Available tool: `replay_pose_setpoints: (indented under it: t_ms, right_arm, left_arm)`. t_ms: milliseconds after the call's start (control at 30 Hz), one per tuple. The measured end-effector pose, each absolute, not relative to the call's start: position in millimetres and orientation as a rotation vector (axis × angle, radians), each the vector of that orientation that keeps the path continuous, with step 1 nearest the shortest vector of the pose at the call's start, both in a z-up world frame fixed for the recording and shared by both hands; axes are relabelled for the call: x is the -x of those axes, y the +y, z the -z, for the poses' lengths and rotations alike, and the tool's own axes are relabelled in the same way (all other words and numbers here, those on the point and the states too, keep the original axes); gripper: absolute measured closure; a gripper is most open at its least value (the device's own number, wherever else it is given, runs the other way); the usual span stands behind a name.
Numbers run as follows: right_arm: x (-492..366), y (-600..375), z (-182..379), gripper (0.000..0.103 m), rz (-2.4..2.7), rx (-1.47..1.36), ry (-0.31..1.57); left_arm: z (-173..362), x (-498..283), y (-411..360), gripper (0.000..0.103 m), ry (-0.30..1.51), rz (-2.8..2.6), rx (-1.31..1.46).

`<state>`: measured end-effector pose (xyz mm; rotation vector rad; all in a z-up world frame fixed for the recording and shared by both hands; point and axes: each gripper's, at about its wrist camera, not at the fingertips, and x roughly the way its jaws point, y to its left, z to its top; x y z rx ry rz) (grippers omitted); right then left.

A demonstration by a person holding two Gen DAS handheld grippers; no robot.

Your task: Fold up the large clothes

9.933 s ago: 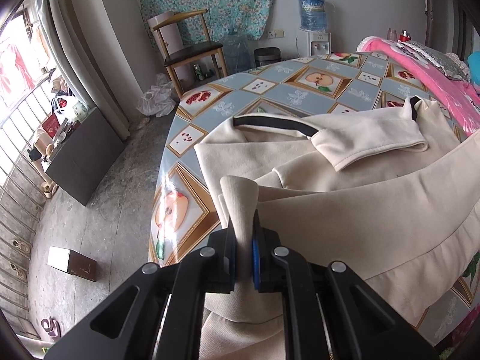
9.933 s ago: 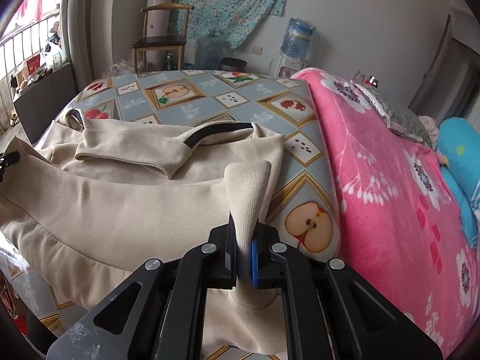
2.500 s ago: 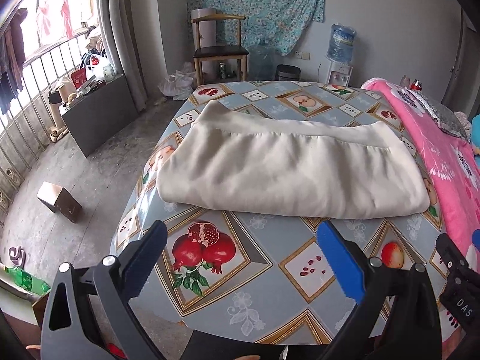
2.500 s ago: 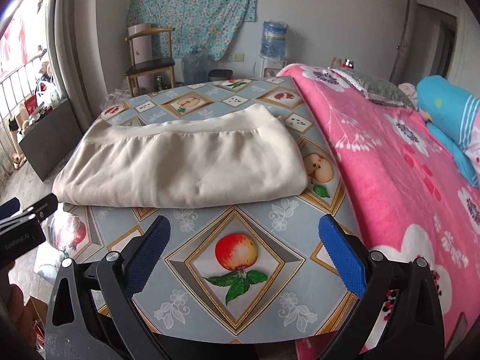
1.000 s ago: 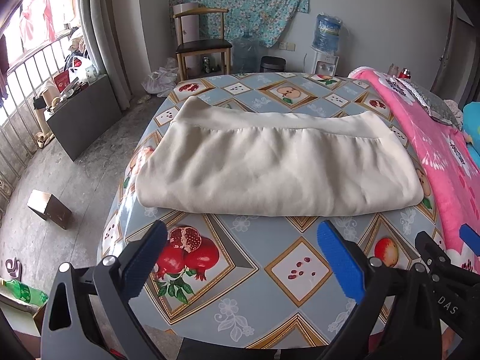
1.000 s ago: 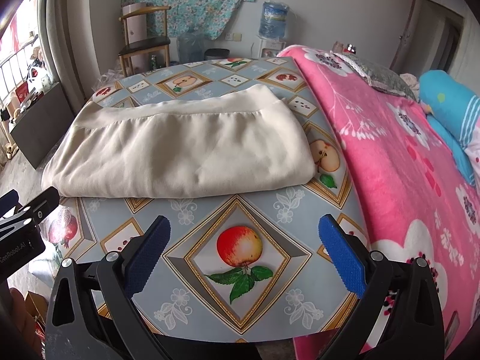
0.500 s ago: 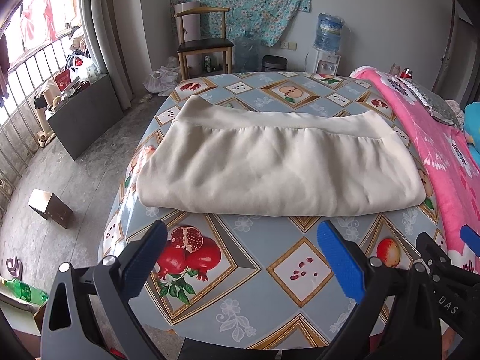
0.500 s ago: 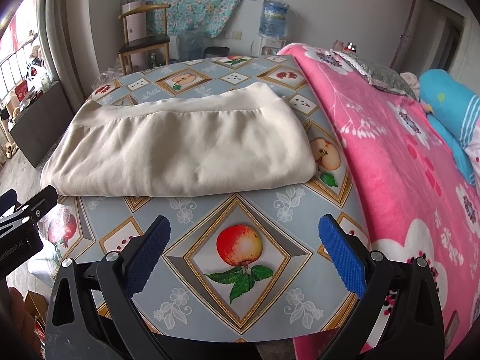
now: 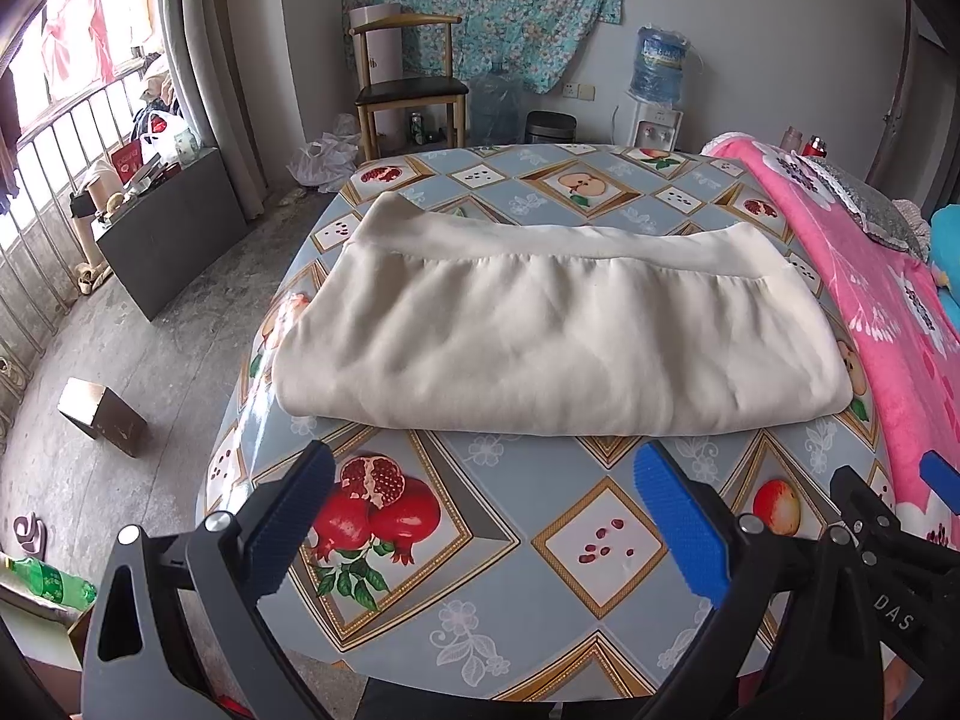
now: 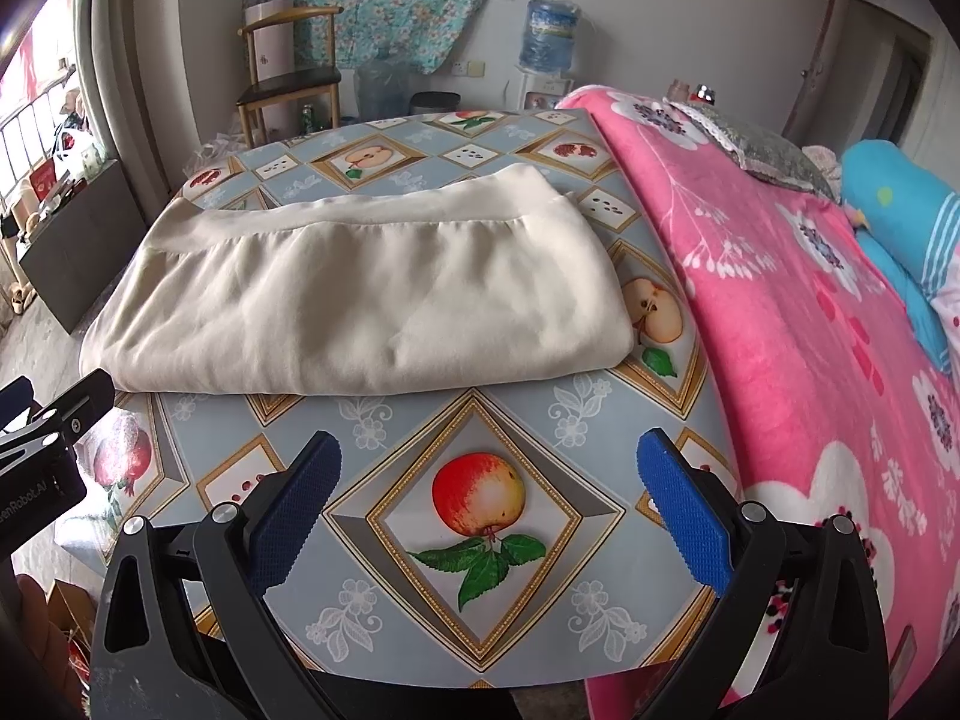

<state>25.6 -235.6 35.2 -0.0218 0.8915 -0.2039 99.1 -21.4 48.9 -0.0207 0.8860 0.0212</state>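
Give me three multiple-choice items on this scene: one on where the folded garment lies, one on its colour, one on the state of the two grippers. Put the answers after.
1. Where does the folded garment lie?
A. on the pink blanket
B. on the patterned table
C. on the chair

2. What colour is it?
A. cream
B. teal
C. black

3. How are the grippers?
A. both shut on cloth
B. one open, one shut
C. both open, holding nothing

Answers: B, it rests on the fruit-print table, beside the pink blanket; A, plain cream fabric; C, the left gripper and right gripper show spread fingers over bare table.
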Motion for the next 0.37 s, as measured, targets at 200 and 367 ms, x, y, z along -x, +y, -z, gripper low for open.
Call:
replay_pose_setpoints:
  t_ms: [200,367]
  right_arm:
    - [-24.2,-235.9,-36.4,0.007,0.204,0.023,0.891]
    - [-24.7,-236.3,-36.7,0.007,0.202,0.024,0.893]
  left_arm:
    - [-48.8,-99.5,-21.7,0.005,0.888,-0.021,0.022]
    - [-48.5,-100.0,-24.0,0.005,0.889,-0.019,0.017]
